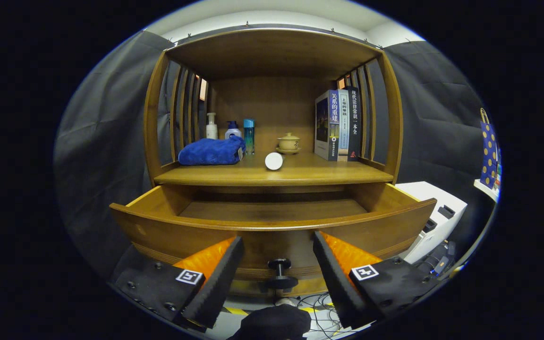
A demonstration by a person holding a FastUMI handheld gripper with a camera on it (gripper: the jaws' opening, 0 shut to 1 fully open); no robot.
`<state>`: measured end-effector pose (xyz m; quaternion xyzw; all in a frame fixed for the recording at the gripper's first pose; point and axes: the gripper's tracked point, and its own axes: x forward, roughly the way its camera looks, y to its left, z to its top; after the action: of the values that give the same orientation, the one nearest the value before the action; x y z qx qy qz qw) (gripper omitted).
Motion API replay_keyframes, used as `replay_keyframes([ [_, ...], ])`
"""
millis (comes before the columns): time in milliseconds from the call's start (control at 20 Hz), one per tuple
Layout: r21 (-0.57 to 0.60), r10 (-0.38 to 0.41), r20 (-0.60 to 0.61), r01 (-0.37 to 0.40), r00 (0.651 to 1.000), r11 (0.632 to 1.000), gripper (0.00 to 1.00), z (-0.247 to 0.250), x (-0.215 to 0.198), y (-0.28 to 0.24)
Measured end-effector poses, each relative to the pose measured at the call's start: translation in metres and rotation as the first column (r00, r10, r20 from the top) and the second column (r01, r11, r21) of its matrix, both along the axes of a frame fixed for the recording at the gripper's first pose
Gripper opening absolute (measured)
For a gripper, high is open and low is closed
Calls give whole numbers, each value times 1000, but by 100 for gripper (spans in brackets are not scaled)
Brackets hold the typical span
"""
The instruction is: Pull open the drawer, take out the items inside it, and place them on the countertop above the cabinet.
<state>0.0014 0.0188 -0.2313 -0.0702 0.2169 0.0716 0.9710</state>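
The wooden drawer (272,225) of the cabinet stands pulled out toward me, and the part of its floor that I see is bare. Its dark knob (280,273) sits on the drawer front, between my fingers and a little beyond them. My gripper (277,249) is open, fingers spread wide on either side of the knob, holding nothing. On the countertop (272,174) above lies a white cylinder (274,161) on its side, end facing me, near the front middle.
On the countertop: a folded blue towel (211,151) at left, bottles (230,128) behind it, a lidded cup on a saucer (288,142), upright books (338,125) at right. A white box (435,219) stands right of the drawer. Cables (319,307) and a dark-gloved hand (274,323) lie below.
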Motion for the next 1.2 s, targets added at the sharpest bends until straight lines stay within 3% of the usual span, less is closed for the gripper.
replay_keyframes([
  [1200, -5, -7, 1, 7, 1000, 1000, 99, -14, 83, 17],
])
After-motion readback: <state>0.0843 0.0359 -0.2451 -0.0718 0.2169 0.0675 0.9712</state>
